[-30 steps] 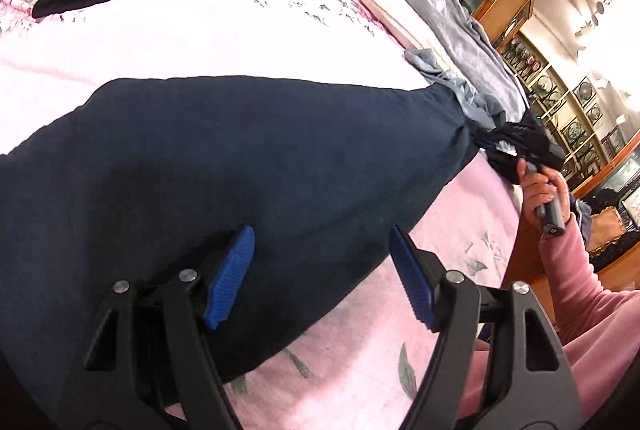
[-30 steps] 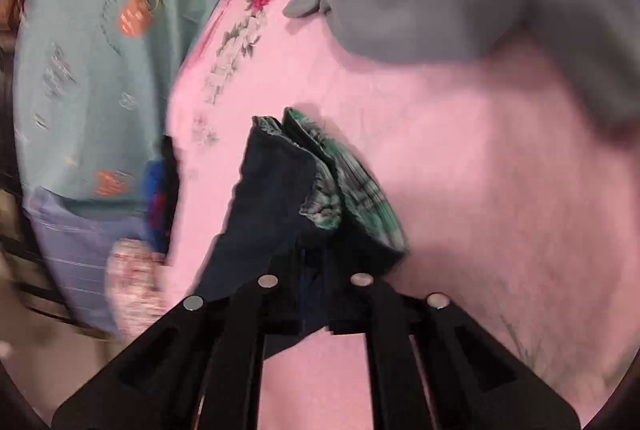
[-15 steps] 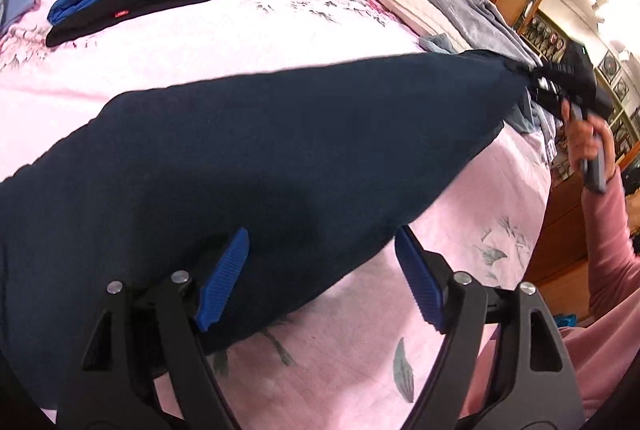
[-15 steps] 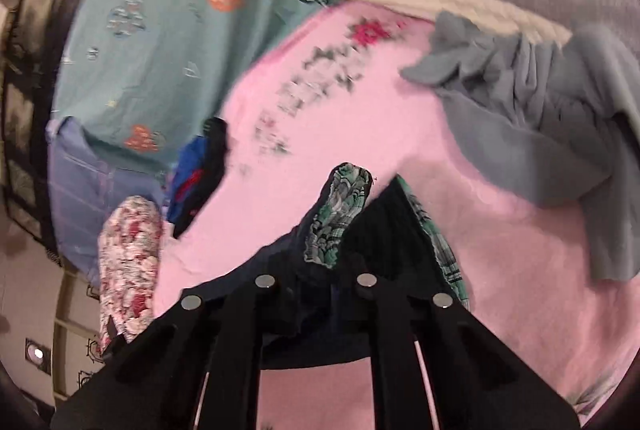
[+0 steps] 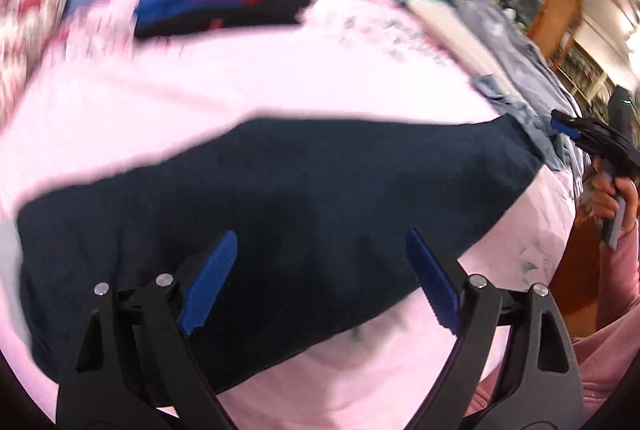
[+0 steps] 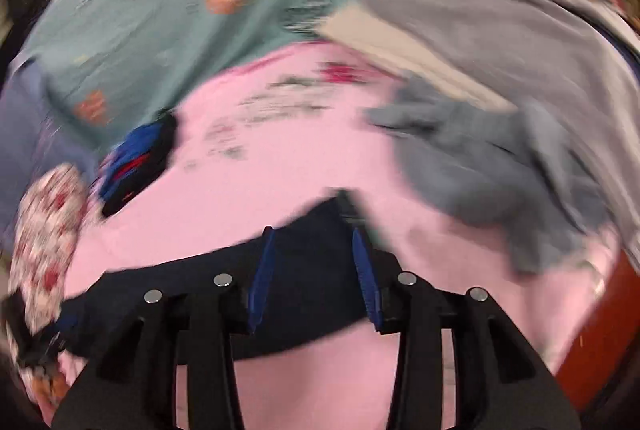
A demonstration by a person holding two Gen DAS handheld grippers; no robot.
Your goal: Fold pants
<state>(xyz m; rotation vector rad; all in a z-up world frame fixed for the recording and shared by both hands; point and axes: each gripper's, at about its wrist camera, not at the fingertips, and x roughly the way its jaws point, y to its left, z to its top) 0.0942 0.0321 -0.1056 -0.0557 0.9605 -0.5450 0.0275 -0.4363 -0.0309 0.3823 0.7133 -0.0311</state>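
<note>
Both views are motion-blurred. The dark navy cloth pants (image 5: pixel 304 189) run off lower left; left tongs (image 5: pixel 320 282) and right tongs (image 6: pixel 314 278) have just been opening, gaping above them, gripping nothing.

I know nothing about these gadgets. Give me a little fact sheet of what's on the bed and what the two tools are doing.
surface: pink bedsheet
main item: dark navy pants, spread across the sheet
left tool: open above the pants, gripping nothing
right tool: jaws just opened, pants end below, not pinched
far side: folded blue and black clothes
right side: loose grey clothes
</note>
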